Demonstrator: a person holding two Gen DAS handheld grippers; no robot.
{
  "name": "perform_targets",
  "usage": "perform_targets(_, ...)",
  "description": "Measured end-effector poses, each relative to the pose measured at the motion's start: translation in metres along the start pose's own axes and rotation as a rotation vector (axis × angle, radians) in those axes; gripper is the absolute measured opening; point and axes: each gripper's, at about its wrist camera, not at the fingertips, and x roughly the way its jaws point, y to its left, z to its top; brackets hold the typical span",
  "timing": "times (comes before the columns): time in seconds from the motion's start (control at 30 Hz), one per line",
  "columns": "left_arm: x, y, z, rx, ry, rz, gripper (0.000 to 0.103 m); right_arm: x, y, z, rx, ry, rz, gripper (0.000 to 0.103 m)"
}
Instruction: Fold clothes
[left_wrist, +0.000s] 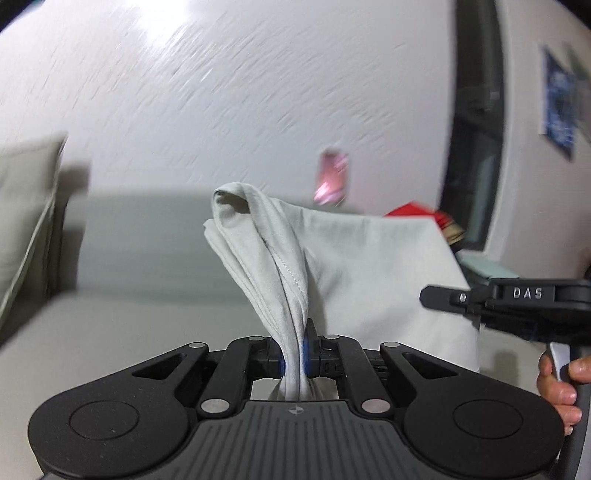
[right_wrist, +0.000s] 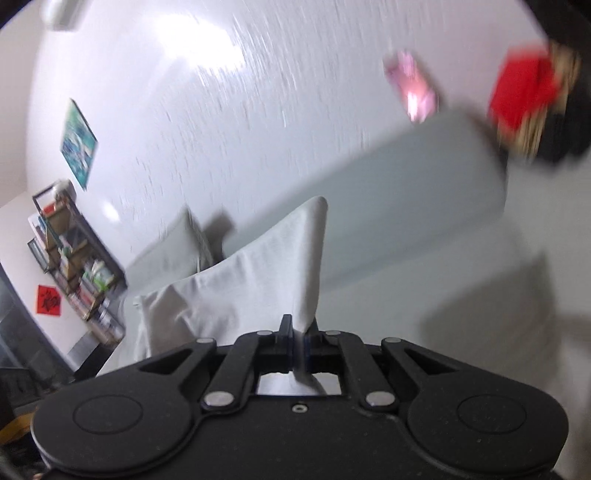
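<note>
While both grippers pinch garment (left_wrist: 354, 266), bookshelf (right_wrist: 74, 258) stocked

A pale sofa (right_wrist: 406, 192) is set against a white wall (left_wrist: 221, 92), with a bookshelf (right_wrist: 74, 258) and blue picture (right_wrist: 78, 142) seen nearby.

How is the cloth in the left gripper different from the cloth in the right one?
The left gripper pinches a thick, twisted bunch of the cloth, hem stitching showing. The right gripper pinches a thin, flat corner, rising smooth to a point. Both are shut on the same pale cloth, held up.
</note>
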Motion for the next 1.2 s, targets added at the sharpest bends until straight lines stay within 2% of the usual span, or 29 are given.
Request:
perform_targets(0.1,0.011,-0.039,0.012,0.021,-0.026,-0.087,0.006,-0.053,0.003,0.018,-0.071,-0.129,-0.064,0.005)
perform_targets(0.27,0.031,-0.105,0.032,0.056,-0.068,-0.232,0.006,-0.122,-0.019,0.044,-0.056,-0.228,-0.195,0.005)
perform_targets(0.43,0.077,-0.152,0.038,0.048,0.014,-0.387,0.006,-0.172,-0.063,0.064,0.013,-0.278,-0.309,0.005)
perform_targets(0.53,0.117,-0.181,0.032,0.051,0.084,-0.435,0.006,-0.185,-0.103,0.070,0.047,-0.275,-0.381,0.005)
perform_targets(0.63,0.170,-0.199,0.018,0.037,0.195,-0.463,0.006,-0.176,-0.150,0.078,0.112,-0.242,-0.448,0.005)
perform_targets(0.73,0.219,-0.215,-0.002,0.051,0.294,-0.469,0.006,-0.157,-0.200,0.081,0.181,-0.195,-0.512,0.005)
perform_targets(0.83,0.257,-0.222,-0.010,0.049,0.350,-0.471,0.006,-0.138,-0.245,0.085,0.225,-0.151,-0.566,0.005)
perform_targets(1.0,0.311,-0.228,-0.009,0.020,0.379,-0.460,0.007,-0.106,-0.286,0.100,0.218,-0.122,-0.614,0.005)
perform_targets(1.03,0.322,-0.233,-0.010,0.020,0.396,-0.442,0.009,-0.100,-0.291,0.104,0.214,-0.121,-0.624,0.005)
perform_targets(1.1,0.347,-0.236,-0.014,0.011,0.451,-0.379,0.027,-0.089,-0.300,0.106,0.213,-0.109,-0.655,0.005)
perform_targets(1.13,0.358,-0.234,-0.016,0.002,0.482,-0.340,0.029,-0.084,-0.305,0.106,0.217,-0.095,-0.675,0.007)
perform_targets(1.17,0.356,-0.225,-0.016,-0.026,0.480,-0.314,0.032,-0.079,-0.314,0.106,0.227,-0.068,-0.701,0.009)
perform_targets(1.2,0.355,-0.215,-0.017,-0.054,0.477,-0.289,0.031,-0.077,-0.320,0.106,0.240,-0.050,-0.723,0.015)
